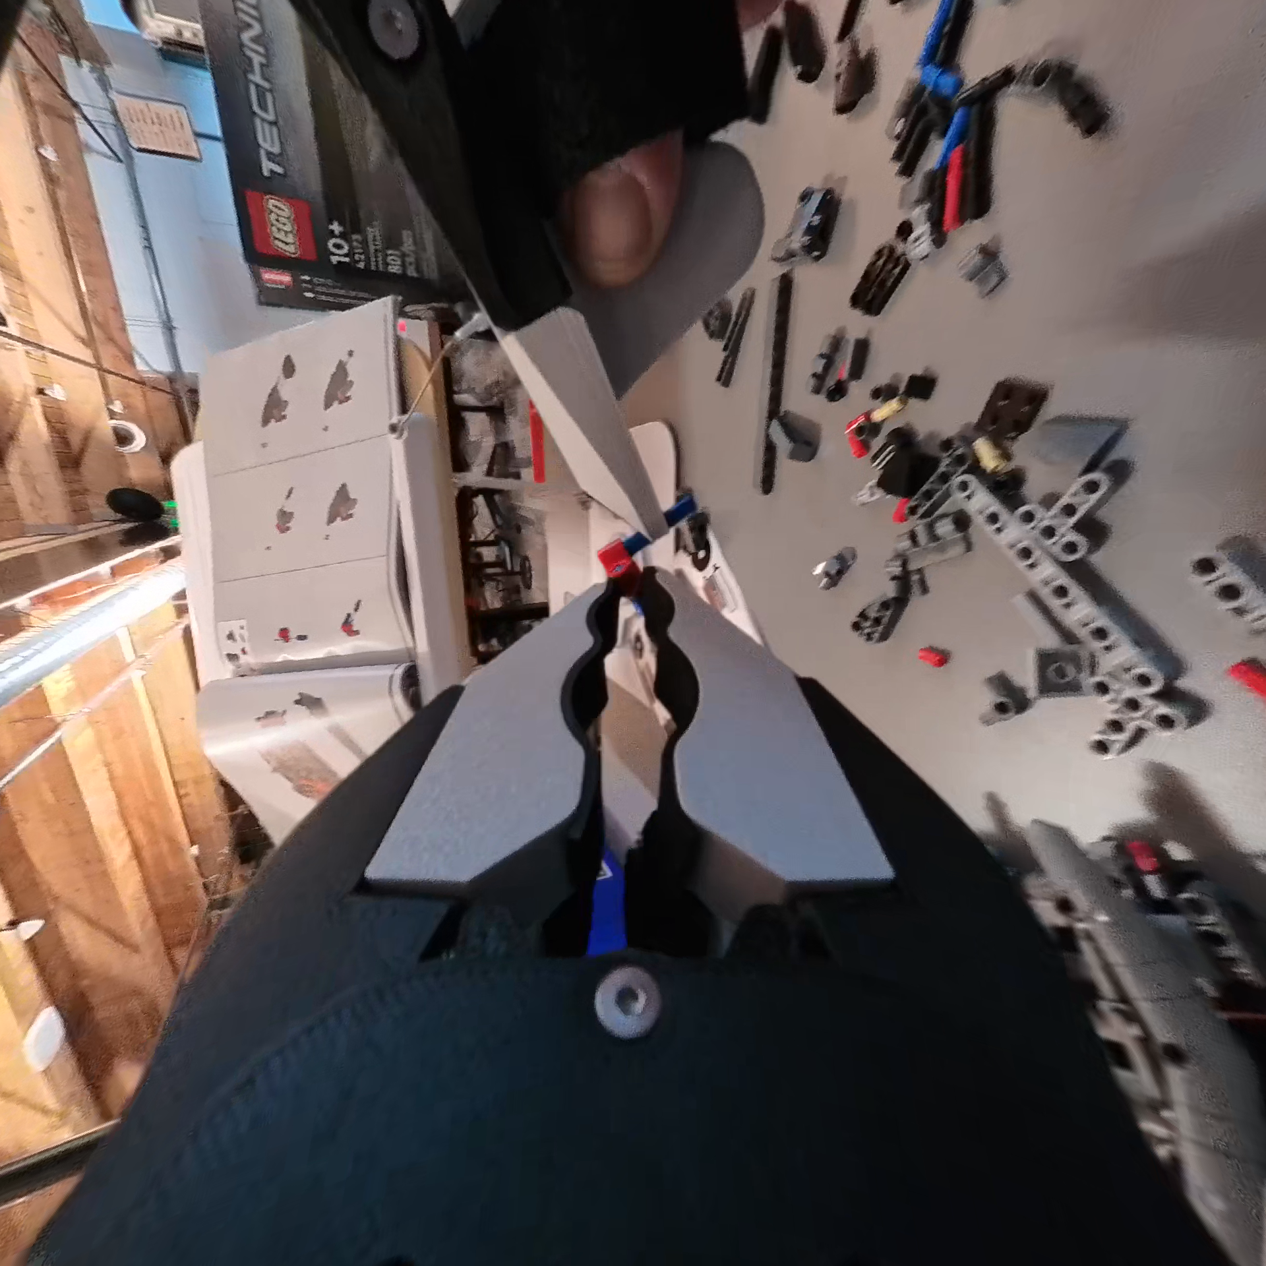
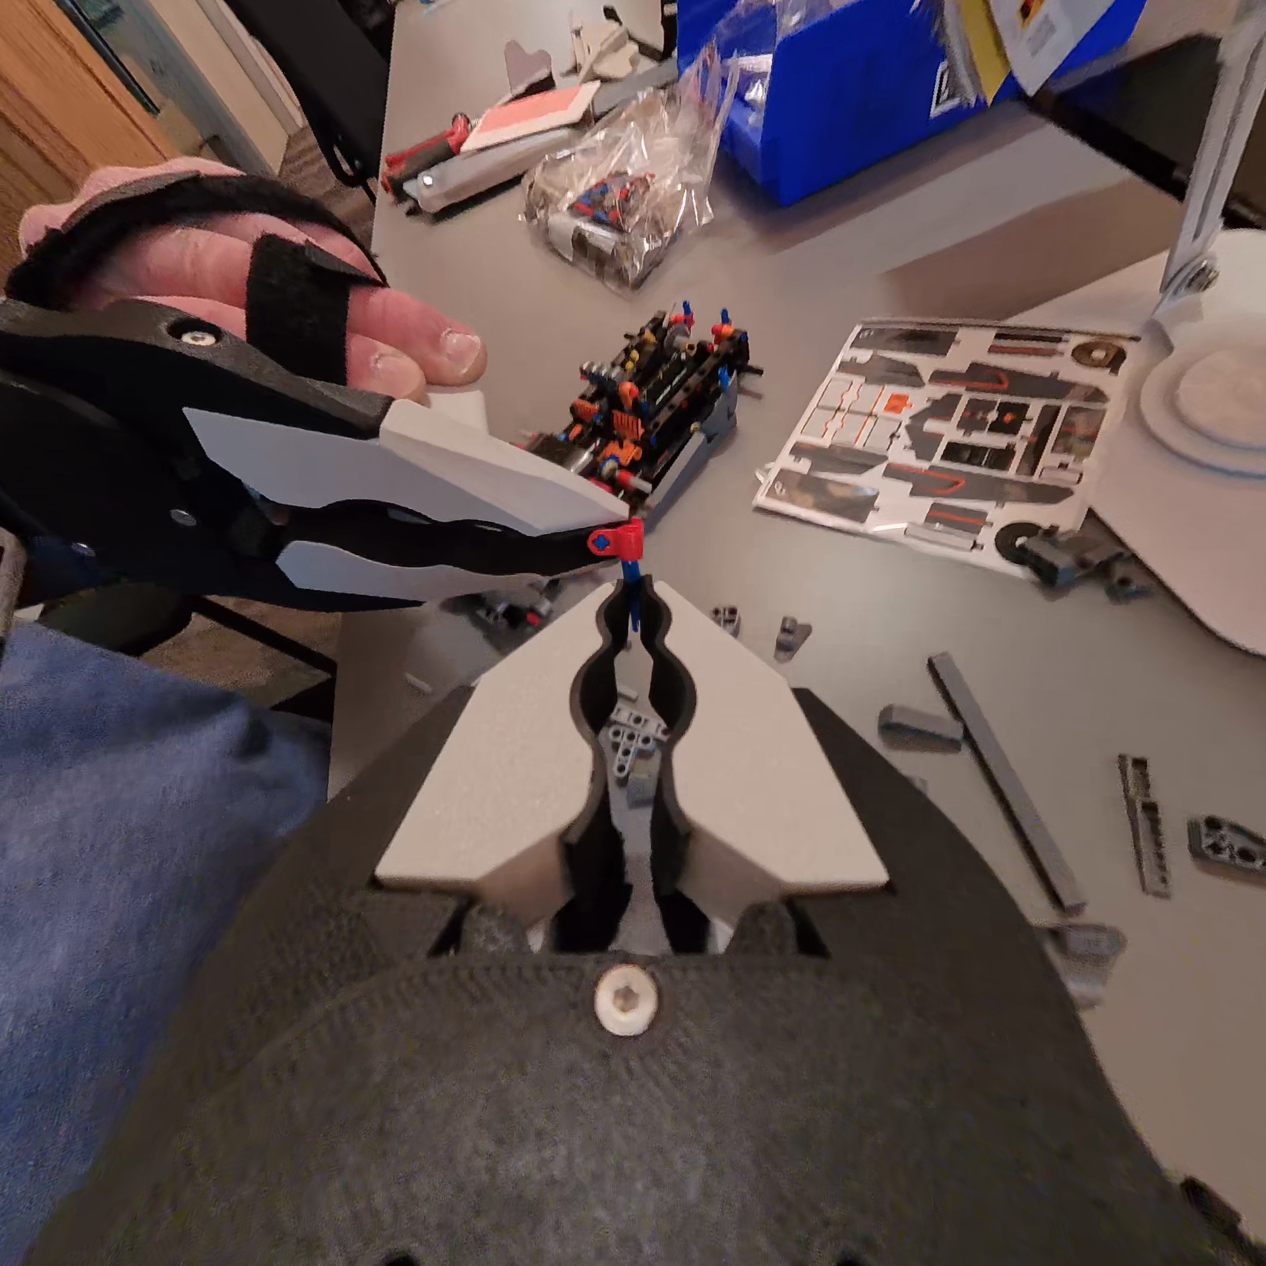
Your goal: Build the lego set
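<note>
Dead centre, held up in the air above the worktop: a small red plastic connector piece [image 2: 618, 538] pinched at the tip of the left claw [image 1: 627, 582], which comes in sideways in the right wrist view [image 2: 603, 541], clenched tight on it. Directly beneath the red piece, a thin blue plastic axle pin [image 2: 631, 589] runs down into the tips of the right claw [image 2: 634, 592], and that claw is clamped on the pin, its wavy black pads nearly meeting. The pin's upper end touches the red connector; whether it is seated inside I cannot tell. From the left wrist view the same pairing shows: red connector [image 1: 618, 558] at the fingertips, blue pin [image 1: 661, 524] crossing behind the pale finger of the right claw [image 1: 661, 527], which slants down from above. A person's hand [image 2: 329, 301], strapped with black bands, grips the left tool.

Farther back on the grey worktop [image 2: 788, 603] stands a half-built black lego chassis with orange and red parts [image 2: 658, 404]. To its right lies a sheet of dark stickers [image 2: 952, 431], flat. Behind sits a crumpled clear plastic bag of loose parts [image 2: 616, 192], and a blue cardboard box [image 2: 856, 103] beyond it. Loose grey beams [image 2: 1007, 781] lie scattered to the right. In the left wrist view, an open instruction booklet [image 1: 301, 493] and a dark lego box [image 1: 329, 171] sit nearby, with grey and black pieces [image 1: 1055, 568] strewn about.
</note>
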A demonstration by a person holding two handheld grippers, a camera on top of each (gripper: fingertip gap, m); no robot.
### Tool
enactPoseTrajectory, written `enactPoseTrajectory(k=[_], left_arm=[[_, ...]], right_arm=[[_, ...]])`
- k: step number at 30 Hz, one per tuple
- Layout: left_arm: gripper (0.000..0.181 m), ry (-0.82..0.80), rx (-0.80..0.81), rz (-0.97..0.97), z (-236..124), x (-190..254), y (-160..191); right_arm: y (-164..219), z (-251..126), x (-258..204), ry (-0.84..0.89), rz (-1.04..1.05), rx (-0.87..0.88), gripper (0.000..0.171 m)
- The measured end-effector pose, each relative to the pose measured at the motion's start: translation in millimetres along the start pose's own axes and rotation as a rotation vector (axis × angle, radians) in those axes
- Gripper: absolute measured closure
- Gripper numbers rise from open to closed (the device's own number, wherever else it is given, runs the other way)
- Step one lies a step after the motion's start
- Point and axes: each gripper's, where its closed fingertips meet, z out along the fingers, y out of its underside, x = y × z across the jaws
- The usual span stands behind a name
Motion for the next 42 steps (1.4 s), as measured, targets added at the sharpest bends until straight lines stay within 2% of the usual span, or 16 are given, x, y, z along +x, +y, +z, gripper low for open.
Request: enactPoseTrajectory(k=[7,12,15,21,30,38,42], left_arm=[[0.177,0.086,0.010,-0.079,-1.6,41.9,-26.1],[0.177,0.107,0.001,-0.083,-0.4,57.7,-35.5],[0.177,0.124,-0.009,-0.065,1.0,63.3,-37.6],[0.177,0.164,-0.015,-0.162,2.6,76.8,-39.4],[0.177,0.143,-0.058,-0.124,7.6,84.7,-36.7],[0.180,0.169,-0.037,-0.119,8.7,89.8,-39.5],[0.178,0.195,-0.033,-0.151,11.2,92.8,-35.8]], right_arm=[[47.3,-7.6,-9.2,-0.017,0.070,-0.038,0.171],[65.6,-9.8,-11.3,-0.025,0.095,-0.035,0.171],[71.6,-9.5,-10.9,-0.025,0.104,-0.039,0.171],[83.4,-5.8,-11.4,-0.045,0.162,-0.011,0.171],[89.3,-0.2,-7.2,-0.051,0.225,-0.007,0.171],[89.3,2.7,-5.0,-0.037,0.199,-0.026,0.171],[97.2,4.2,-4.2,-0.037,0.178,-0.089,0.171]])
